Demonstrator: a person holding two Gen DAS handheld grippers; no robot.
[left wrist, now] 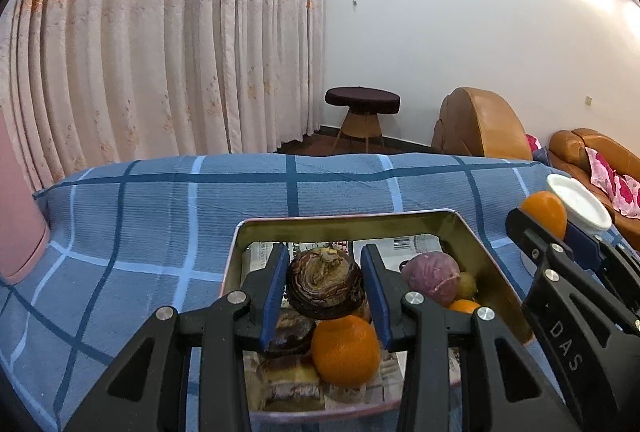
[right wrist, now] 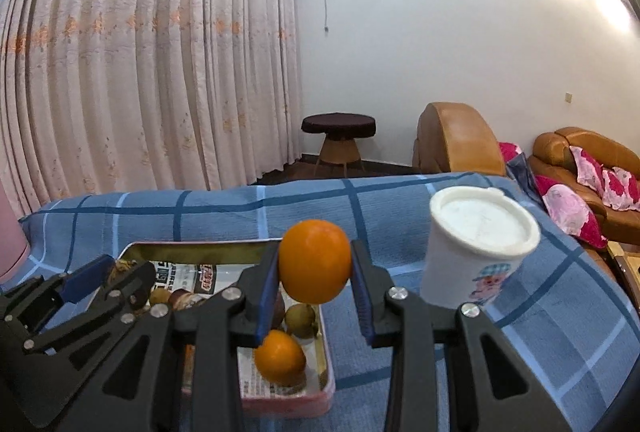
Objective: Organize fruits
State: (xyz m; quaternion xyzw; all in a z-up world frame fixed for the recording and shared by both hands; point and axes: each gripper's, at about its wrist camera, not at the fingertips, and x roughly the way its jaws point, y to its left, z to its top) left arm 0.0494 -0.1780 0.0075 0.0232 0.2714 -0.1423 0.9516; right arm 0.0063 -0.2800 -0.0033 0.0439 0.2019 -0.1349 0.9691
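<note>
My left gripper (left wrist: 325, 282) is shut on a dark brown mangosteen (left wrist: 325, 284) and holds it above the metal tin (left wrist: 484, 252). In the tin lie an orange (left wrist: 346, 350), a purple fruit (left wrist: 432, 278), another mangosteen (left wrist: 290, 332) and small fruits on newspaper. My right gripper (right wrist: 315, 268) is shut on an orange (right wrist: 315, 260), held above the tin's right edge (right wrist: 326, 364); it also shows in the left wrist view (left wrist: 545, 212). Another orange (right wrist: 280, 358) and a brownish-green fruit (right wrist: 301, 320) lie below.
A white cup with a lid (right wrist: 478, 248) stands on the blue checked cloth (right wrist: 400, 208) right of the tin. A pink object (left wrist: 18, 224) stands at the far left. Curtains, a stool (left wrist: 362, 108) and brown sofas lie beyond the table.
</note>
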